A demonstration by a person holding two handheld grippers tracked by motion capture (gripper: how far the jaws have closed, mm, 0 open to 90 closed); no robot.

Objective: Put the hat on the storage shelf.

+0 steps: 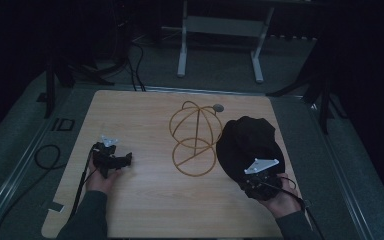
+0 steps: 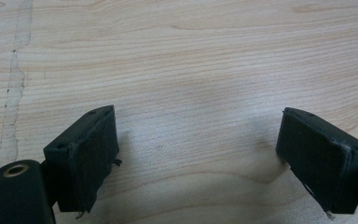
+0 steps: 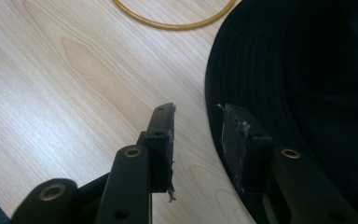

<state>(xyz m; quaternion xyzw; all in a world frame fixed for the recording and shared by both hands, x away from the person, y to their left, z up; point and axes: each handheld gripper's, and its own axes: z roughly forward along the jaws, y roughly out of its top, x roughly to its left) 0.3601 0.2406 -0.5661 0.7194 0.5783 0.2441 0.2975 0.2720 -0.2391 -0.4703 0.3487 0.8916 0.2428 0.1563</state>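
A black brimmed hat [image 1: 247,142] lies flat on the right side of the wooden table [image 1: 145,200]. Beside it on the left stands a gold wire hat stand [image 1: 195,137], a dome over a round base ring [image 3: 177,25]. My right gripper [image 1: 257,170] is at the hat's near edge. In the right gripper view it [image 3: 196,109] is open a little, one jaw over the brim [image 3: 279,70] and the other over bare wood, with nothing between them. My left gripper [image 1: 114,156] sits on the left of the table, wide open [image 2: 198,116] over bare wood.
A small grey disc [image 1: 218,107] lies on the table behind the stand. White desk legs [image 1: 182,45] stand on the dark floor beyond. Black cables [image 1: 47,155] loop on the floor at the left, and a bit of tape [image 1: 55,206] marks the near left corner.
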